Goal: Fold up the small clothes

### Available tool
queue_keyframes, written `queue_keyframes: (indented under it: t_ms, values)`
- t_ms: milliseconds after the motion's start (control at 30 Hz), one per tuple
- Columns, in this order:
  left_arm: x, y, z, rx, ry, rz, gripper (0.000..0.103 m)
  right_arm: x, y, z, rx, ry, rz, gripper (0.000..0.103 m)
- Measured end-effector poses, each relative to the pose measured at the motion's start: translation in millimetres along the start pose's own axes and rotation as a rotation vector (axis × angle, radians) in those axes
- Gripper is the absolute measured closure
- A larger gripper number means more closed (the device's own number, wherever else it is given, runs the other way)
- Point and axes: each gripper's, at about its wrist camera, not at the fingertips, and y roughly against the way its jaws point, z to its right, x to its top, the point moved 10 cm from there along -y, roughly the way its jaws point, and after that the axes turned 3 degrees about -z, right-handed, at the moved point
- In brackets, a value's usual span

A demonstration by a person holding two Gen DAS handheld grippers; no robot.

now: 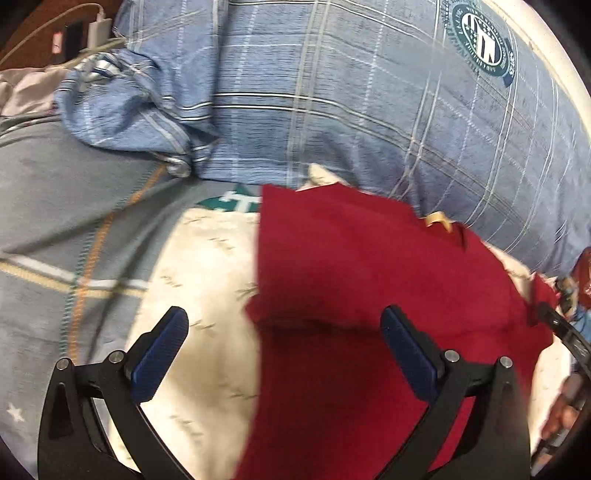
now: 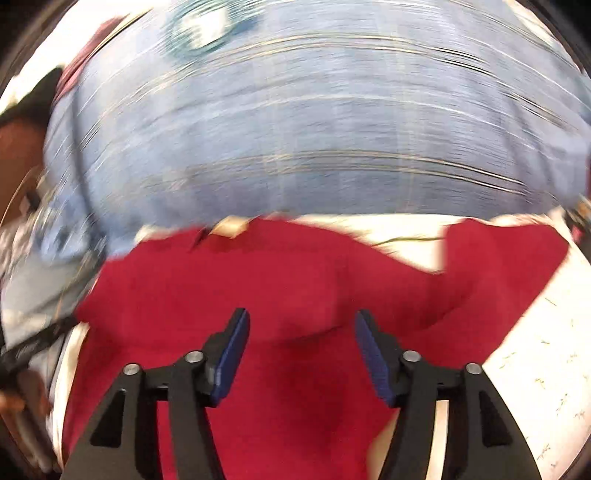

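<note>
A dark red garment point(image 1: 354, 280) lies spread on a cream cloth point(image 1: 199, 280) on a bed. A tan neck label point(image 1: 437, 219) shows at its far edge. My left gripper point(image 1: 284, 325) is open and empty, hovering over the garment's left edge, where a small fold has formed. In the right wrist view the same red garment point(image 2: 288, 288) fills the lower middle, one sleeve point(image 2: 498, 258) reaching right. My right gripper point(image 2: 301, 326) is open and empty just above the garment's middle. This view is blurred by motion.
A blue plaid pillow point(image 1: 369, 96) with a round green crest point(image 1: 480, 40) lies behind the garment. A crumpled blue plaid cloth point(image 1: 122, 110) sits at the left. A charger and cables point(image 1: 96, 31) lie at the far left. The other gripper point(image 1: 565, 328) shows at the right edge.
</note>
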Motion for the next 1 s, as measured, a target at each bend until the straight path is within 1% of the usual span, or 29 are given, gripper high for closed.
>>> queue_keyframes:
  t_ms: [67, 100, 167, 233, 267, 300, 333, 400, 433, 467, 500, 533, 567, 600, 667, 733, 833, 867, 900, 1000]
  values:
    - [4, -8, 2, 0.018, -0.017, 0.0, 0.0, 2, -12, 9, 0.01, -0.048, -0.013, 0.036]
    - [5, -15, 0, 0.034, -0.023, -0.004, 0.0, 0, -23, 6, 0.042, -0.057, -0.03, 0.036]
    - [3, -28, -4, 0.05, -0.023, -0.023, 0.0, -2, -35, 1, 0.062, -0.033, -0.034, 0.041]
    - [-1, -40, -8, 0.061, -0.017, -0.053, 0.0, -6, -49, -3, 0.032, 0.019, -0.041, 0.06]
    - [-3, -43, -7, 0.057, -0.015, -0.063, 0.0, -8, -59, -5, 0.018, 0.037, -0.058, 0.08]
    - [-6, -47, -7, 0.057, -0.018, -0.071, 0.0, -9, -65, -3, 0.001, 0.033, -0.068, 0.089]
    - [-9, -50, -6, 0.062, -0.025, -0.071, 0.0, -8, -64, 2, -0.002, 0.019, -0.06, 0.092]
    - [-11, -52, -5, 0.069, -0.036, -0.061, 0.0, -1, -58, 4, 0.016, -0.004, -0.038, 0.093]
    - [-12, -52, -4, 0.07, -0.036, -0.057, 0.0, 1, -52, 9, 0.001, 0.004, -0.024, 0.094]
    - [-13, -52, -4, 0.071, -0.036, -0.054, 0.0, 3, -48, 13, -0.025, 0.015, -0.012, 0.097]
    - [-15, -52, -4, 0.072, -0.035, -0.051, 0.0, 5, -44, 18, -0.078, 0.029, 0.002, 0.097]
    - [-17, -53, -4, 0.076, -0.034, -0.049, 0.0, 6, -43, 21, -0.088, 0.025, 0.002, 0.097]
    - [-19, -53, -3, 0.083, -0.037, -0.046, 0.0, 4, -42, 22, -0.076, 0.01, -0.004, 0.097]
    - [-19, -54, -2, 0.088, -0.04, -0.042, 0.0, 3, -40, 23, -0.041, -0.03, -0.016, 0.097]
    - [-19, -55, -1, 0.107, -0.056, -0.023, 0.0, 4, -37, 24, -0.002, -0.06, -0.008, 0.092]
    - [-17, -55, -1, 0.123, -0.066, -0.016, 0.0, 6, -25, 19, 0.015, -0.036, 0.02, 0.091]
    - [-17, -55, -1, 0.144, -0.078, -0.008, 0.0, 5, -14, 2, 0.033, 0.022, 0.05, 0.08]
    - [-17, -55, -2, 0.145, -0.078, -0.011, 0.0, 3, -14, -1, 0.043, 0.03, 0.045, 0.073]
    - [-17, -56, -2, 0.141, -0.074, -0.015, 0.0, -1, -16, -7, 0.061, 0.036, 0.03, 0.07]
    - [-17, -58, -4, 0.121, -0.06, -0.025, 0.0, -11, -27, -18, 0.088, 0.036, -0.009, 0.07]
